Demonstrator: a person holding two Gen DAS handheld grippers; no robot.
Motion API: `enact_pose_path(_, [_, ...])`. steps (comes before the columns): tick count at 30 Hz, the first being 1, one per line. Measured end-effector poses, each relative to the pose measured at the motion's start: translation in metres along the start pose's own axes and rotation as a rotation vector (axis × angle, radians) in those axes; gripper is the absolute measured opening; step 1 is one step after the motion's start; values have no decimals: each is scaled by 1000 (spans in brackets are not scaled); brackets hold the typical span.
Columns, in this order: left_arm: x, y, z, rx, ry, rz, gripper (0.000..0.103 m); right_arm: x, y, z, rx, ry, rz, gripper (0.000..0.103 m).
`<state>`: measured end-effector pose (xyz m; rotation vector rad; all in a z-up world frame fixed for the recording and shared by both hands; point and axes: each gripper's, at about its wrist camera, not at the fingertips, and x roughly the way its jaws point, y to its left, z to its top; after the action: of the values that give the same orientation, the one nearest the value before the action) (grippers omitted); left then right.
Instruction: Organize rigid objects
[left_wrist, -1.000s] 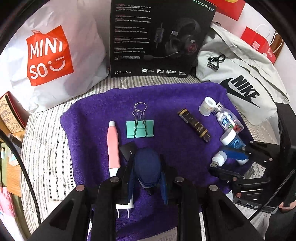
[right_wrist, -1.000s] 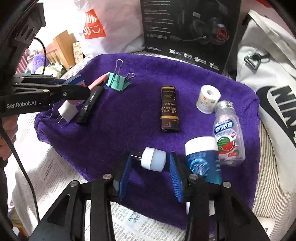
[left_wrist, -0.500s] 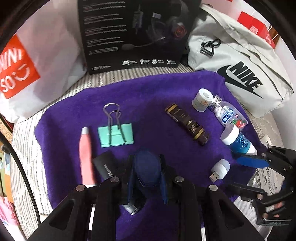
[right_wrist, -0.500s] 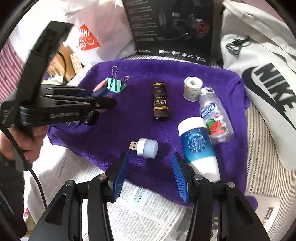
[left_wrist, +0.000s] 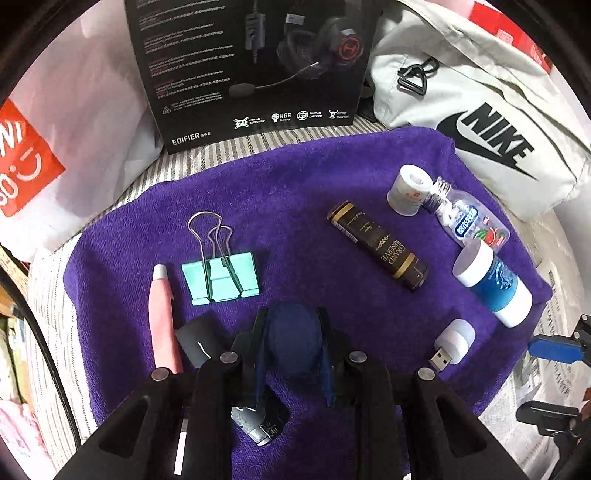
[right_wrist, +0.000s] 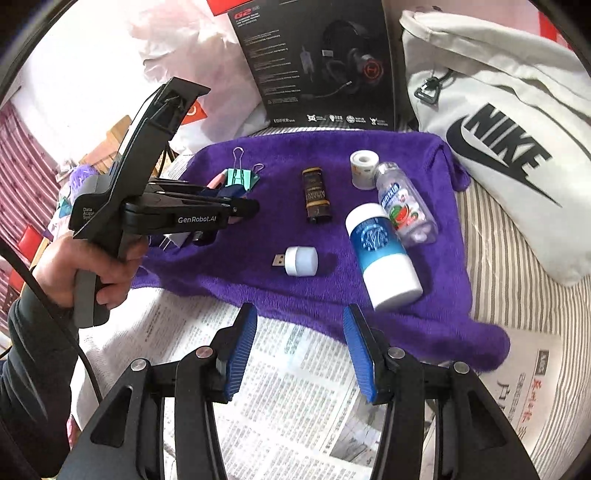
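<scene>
Left gripper (left_wrist: 291, 354) fingers clamp navy object (left_wrist: 291, 341); right gripper (right_wrist: 299, 350) fingers spread, empty.

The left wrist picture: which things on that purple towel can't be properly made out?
- Dark blue rounded object: clamped between the left gripper's fingers; its shape below is hidden.
- Black bar beside the pink tube: lower end covered by the gripper frame.
- Grey part: mostly hidden under the gripper.

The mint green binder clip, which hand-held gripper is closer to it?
Left. The left hand-held gripper, shut on a dark blue object, sits just in front of the mint green binder clip. The right hand-held gripper is open, off the purple towel, over newspaper.
</scene>
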<state>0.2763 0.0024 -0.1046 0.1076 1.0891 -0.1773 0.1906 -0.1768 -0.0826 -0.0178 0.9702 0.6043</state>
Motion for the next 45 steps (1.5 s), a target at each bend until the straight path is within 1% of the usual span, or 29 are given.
enact_pose_path(3, [-1, 0, -3, 0, -15, 3, 23, -2, -3, -4, 22, 0, 4, 49])
enact_pose_path(6, [-4, -1, -8, -1, -32, -15, 32, -5, -4, -7, 31, -2, 8, 49])
enact_pose_path(11, [-7, -11, -15, 30, -31, -2, 47, -12, -3, -11, 27, -4, -1, 49])
enact_pose_path(14, [-9, -13, -20, 30, -27, -2, 52, -19, -2, -13, 30, -12, -1, 49])
enact_pose_path(18, [-11, -16, -26, 29, -16, 3, 57, -27, -1, -17, 33, -17, -9, 49])
enact_pose_path(22, [-14, -21, -33, 31, -2, -2, 67, -35, -2, -21, 54, -36, -16, 49])
enact_pose_path(24, [-16, -25, -38, 33, 7, -6, 68, -37, -3, -22, 67, -42, -16, 49])
enact_pose_path(25, [-18, -27, -40, 29, 12, -8, 69, -37, -4, -23, 70, -44, -24, 50])
enact_pose_path(27, [-25, -28, -44, 6, 18, -23, 70, -33, -5, -23, 75, -40, -69, 50])
enact_pose_path(30, [-42, -27, -51, -24, 8, 11, 80, -28, -6, -22, 86, -23, -110, 52])
enact_pose_path(31, [-49, -26, -54, -37, 0, 17, 85, -28, -7, -22, 95, -22, -110, 55])
enact_pose_path(32, [-57, -25, -57, -50, -9, 15, 91, -28, -7, -22, 106, -22, -106, 65])
enact_pose_path(34, [-74, -24, -70, -80, -15, -8, 100, -28, -7, -22, 125, -24, -105, 78])
enact_pose_path(37, [-97, -24, -88, -120, -35, -1, 100, -32, -5, -23, 156, -37, -89, 82])
enact_pose_path(39, [-112, -28, -102, -137, -48, 25, 100, -35, -1, -25, 170, -37, -81, 90])
enact_pose_path(40, [-119, -29, -107, -140, -55, 35, 100, -38, 2, -27, 173, -36, -87, 97])
enact_pose_path(45, [-149, -42, -132, -134, -83, 103, 100, -59, 23, -35, 154, -49, -103, 103])
